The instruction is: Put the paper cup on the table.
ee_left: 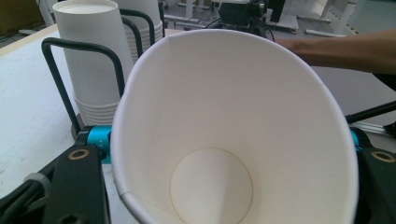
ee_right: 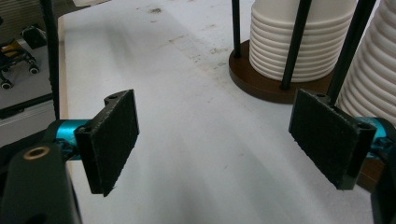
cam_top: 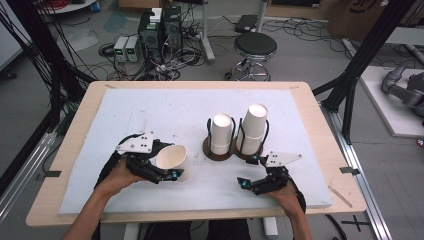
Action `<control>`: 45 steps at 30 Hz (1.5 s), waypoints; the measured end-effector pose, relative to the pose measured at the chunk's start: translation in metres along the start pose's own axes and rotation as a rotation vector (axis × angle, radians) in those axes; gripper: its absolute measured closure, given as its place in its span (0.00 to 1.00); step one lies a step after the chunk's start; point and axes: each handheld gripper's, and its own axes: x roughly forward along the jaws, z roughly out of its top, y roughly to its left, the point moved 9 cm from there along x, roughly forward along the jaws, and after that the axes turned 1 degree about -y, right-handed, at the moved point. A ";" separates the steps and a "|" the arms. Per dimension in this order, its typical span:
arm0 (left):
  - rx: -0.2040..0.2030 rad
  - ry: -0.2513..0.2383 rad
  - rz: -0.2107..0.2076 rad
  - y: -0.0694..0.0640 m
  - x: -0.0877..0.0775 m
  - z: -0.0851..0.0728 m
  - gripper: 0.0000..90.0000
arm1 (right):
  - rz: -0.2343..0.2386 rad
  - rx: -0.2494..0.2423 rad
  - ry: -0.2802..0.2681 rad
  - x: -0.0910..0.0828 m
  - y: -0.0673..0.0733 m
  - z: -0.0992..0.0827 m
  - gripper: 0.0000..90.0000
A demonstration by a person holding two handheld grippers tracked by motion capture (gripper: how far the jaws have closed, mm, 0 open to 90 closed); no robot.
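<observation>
The left tongs (cam_top: 159, 172) grip a single paper cup (cam_top: 172, 157) on its side, low over the table (cam_top: 100, 130) just left of the cup holder (cam_top: 220, 150); the right tongs (cam_top: 252, 184) stand wide and empty in front of the holder's two stacks. To seat the cup well, I would turn it mouth-down and lower it squarely over the left stack (cam_top: 221, 132). The squeeze should stay light, since the rim may already be slightly ovalled, though the left gripper view is too close to be sure.

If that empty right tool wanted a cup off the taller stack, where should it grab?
Probably the top cup's side wall, just under its flat upturned base, on the taller stack. Come from the front, where the right tool waits open. The black rack rods flank the stack lower down; the top rises clear of them.
</observation>
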 end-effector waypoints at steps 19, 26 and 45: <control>0.025 0.041 0.043 0.003 0.004 -0.005 0.34 | -0.021 0.011 -0.008 -0.001 -0.002 0.000 0.18; 0.037 0.088 0.060 0.006 0.013 -0.012 0.34 | -0.019 0.012 0.002 0.000 -0.002 -0.001 0.18; 0.033 0.170 0.074 0.015 0.046 -0.023 0.34 | -0.022 0.000 0.009 0.001 -0.001 -0.001 0.18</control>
